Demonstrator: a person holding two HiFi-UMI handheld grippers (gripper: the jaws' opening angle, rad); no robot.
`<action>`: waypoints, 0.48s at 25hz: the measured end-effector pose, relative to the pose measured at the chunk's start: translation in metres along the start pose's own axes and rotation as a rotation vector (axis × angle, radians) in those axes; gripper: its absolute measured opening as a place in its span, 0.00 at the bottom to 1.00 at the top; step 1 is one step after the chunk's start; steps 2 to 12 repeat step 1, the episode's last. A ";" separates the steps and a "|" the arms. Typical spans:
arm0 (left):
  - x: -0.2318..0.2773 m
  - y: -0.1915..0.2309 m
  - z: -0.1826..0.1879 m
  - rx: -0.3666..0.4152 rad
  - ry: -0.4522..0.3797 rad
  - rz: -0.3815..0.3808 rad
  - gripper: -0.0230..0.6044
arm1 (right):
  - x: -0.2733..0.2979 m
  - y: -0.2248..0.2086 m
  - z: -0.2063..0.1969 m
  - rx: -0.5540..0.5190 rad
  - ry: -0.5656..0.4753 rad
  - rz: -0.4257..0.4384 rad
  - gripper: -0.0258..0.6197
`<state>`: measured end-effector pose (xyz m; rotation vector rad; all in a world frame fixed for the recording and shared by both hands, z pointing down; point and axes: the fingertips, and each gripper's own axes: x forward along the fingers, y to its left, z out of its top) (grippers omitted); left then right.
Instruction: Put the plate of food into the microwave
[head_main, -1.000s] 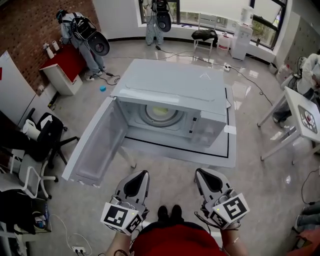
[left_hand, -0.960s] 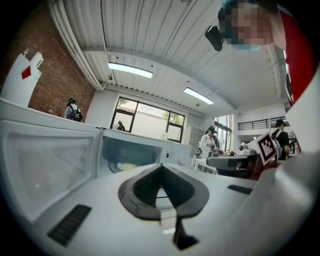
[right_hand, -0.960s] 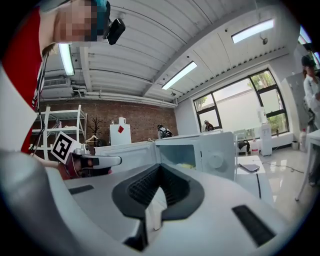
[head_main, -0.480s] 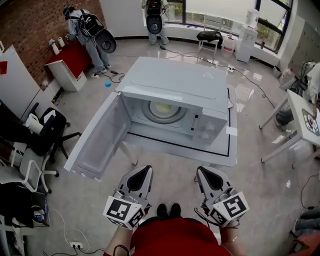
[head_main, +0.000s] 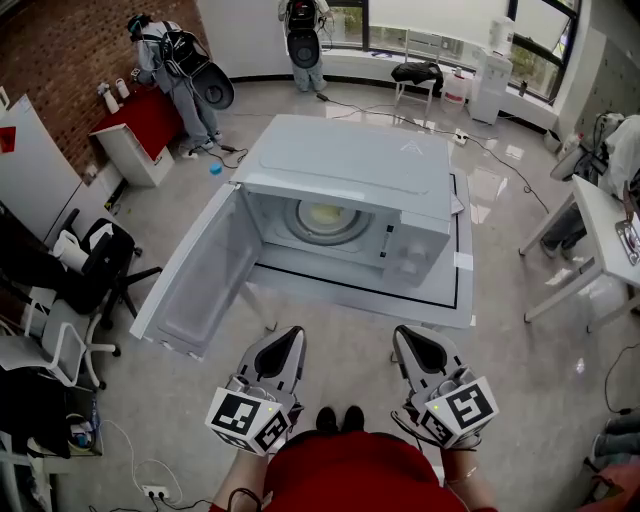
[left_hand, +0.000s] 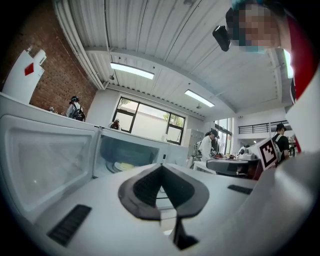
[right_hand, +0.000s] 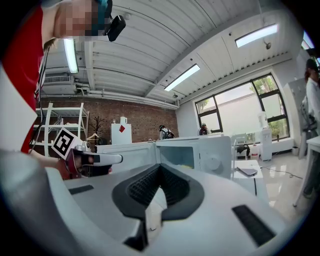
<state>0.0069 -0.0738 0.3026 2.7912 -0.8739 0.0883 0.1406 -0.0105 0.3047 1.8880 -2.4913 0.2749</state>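
A white microwave (head_main: 345, 165) stands on a low white table (head_main: 462, 300), its door (head_main: 190, 285) swung open to the left. Inside, on the turntable, lies a plate of yellowish food (head_main: 324, 218); the left gripper view shows that plate (left_hand: 123, 166) too, behind the door (left_hand: 45, 160). My left gripper (head_main: 291, 337) and right gripper (head_main: 404, 336) hang close to my body, well short of the microwave, both shut with nothing in them. In the left gripper view the left gripper (left_hand: 161, 172) points at the oven's cavity. From the right gripper (right_hand: 160, 170) I see the microwave (right_hand: 200, 152).
Office chairs (head_main: 95, 265) stand at the left, near the open door. A white table (head_main: 600, 240) is at the right. Two people (head_main: 180, 70) and a red-topped cabinet (head_main: 130, 125) are at the back. Cables run over the glossy floor behind the microwave.
The head view has shifted slightly, so the microwave sits a little lower in the picture. Both grippers stay shut near my body; the door and plate have not moved.
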 end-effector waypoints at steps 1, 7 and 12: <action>0.000 0.001 0.000 -0.006 -0.002 0.002 0.05 | 0.000 0.001 0.000 -0.004 0.000 0.003 0.06; 0.000 0.001 0.000 -0.006 -0.002 0.002 0.05 | 0.000 0.001 0.000 -0.004 0.000 0.003 0.06; 0.000 0.001 0.000 -0.006 -0.002 0.002 0.05 | 0.000 0.001 0.000 -0.004 0.000 0.003 0.06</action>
